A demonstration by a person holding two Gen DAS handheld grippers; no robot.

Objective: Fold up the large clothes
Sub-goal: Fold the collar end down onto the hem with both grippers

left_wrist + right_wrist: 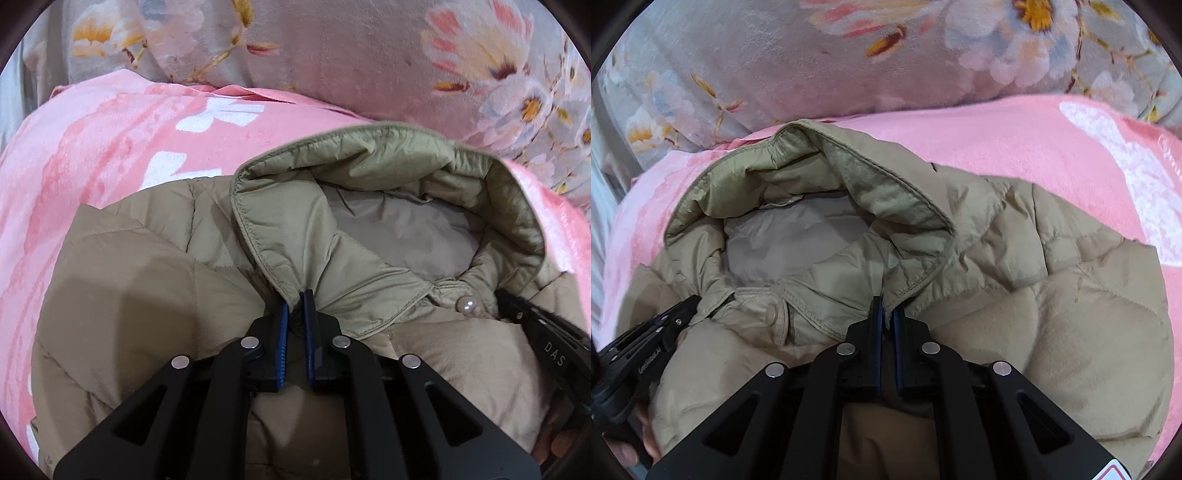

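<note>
A beige quilted puffer jacket (pixel 140 280) lies on a pink blanket, its olive collar (pixel 295 206) standing open toward me. My left gripper (pixel 295 302) is shut on the collar's left corner. My right gripper (pixel 886 310) is shut on the collar's right corner (pixel 905 284). The jacket's body (pixel 1071 317) bulges under both grippers. A pearl snap button (pixel 466 305) sits at the neck between them. The right gripper shows at the right edge of the left wrist view (pixel 535 332); the left gripper shows at the left edge of the right wrist view (pixel 653 343).
The pink blanket with white patterns (pixel 92 155) (pixel 1034 140) covers the surface. A grey floral pillow or quilt (pixel 332 48) (pixel 775 62) rises just behind the collar.
</note>
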